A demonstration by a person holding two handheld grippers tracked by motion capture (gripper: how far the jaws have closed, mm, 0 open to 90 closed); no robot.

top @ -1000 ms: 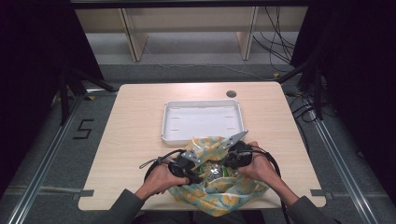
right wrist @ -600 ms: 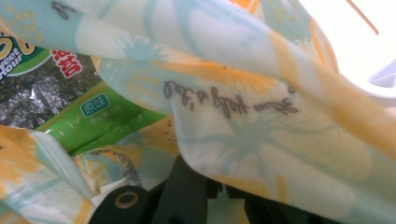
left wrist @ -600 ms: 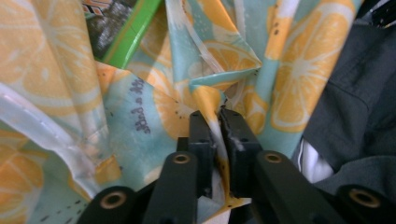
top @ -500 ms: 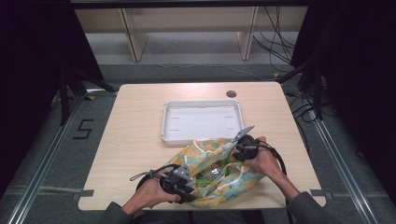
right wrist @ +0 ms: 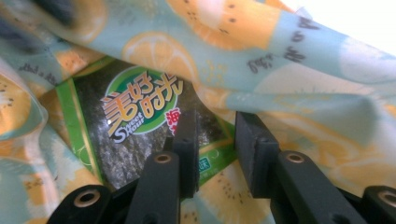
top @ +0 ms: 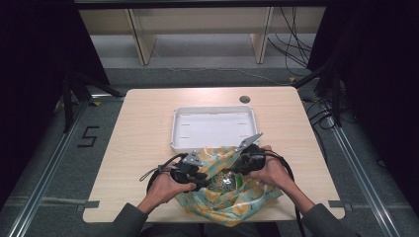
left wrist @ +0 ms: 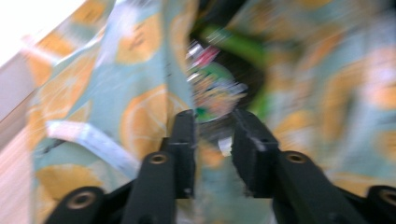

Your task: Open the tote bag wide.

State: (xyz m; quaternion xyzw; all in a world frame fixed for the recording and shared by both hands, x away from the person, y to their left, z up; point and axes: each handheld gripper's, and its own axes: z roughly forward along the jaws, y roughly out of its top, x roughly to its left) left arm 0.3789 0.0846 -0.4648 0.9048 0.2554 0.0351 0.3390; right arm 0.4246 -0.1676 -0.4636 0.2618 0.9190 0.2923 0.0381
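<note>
L gripper (top: 205, 174) fingers parting, R gripper (top: 236, 168) fingers parting, hands close

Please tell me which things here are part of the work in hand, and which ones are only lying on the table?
In the work:
- fruit-print bag, both grippers at its mouth
- green snack packet inside it
- left gripper, jaws apart
- right gripper, jaws apart

Lying about:
- white tray, untouched behind the bag
- table

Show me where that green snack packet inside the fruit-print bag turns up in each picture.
High view: the green snack packet lies low centre, in the bag's mouth between both grippers.
Left gripper view: blurred, centre, just above the jaws.
Right gripper view: centre-left.
Shared landmark: the fruit-print bag.
</note>
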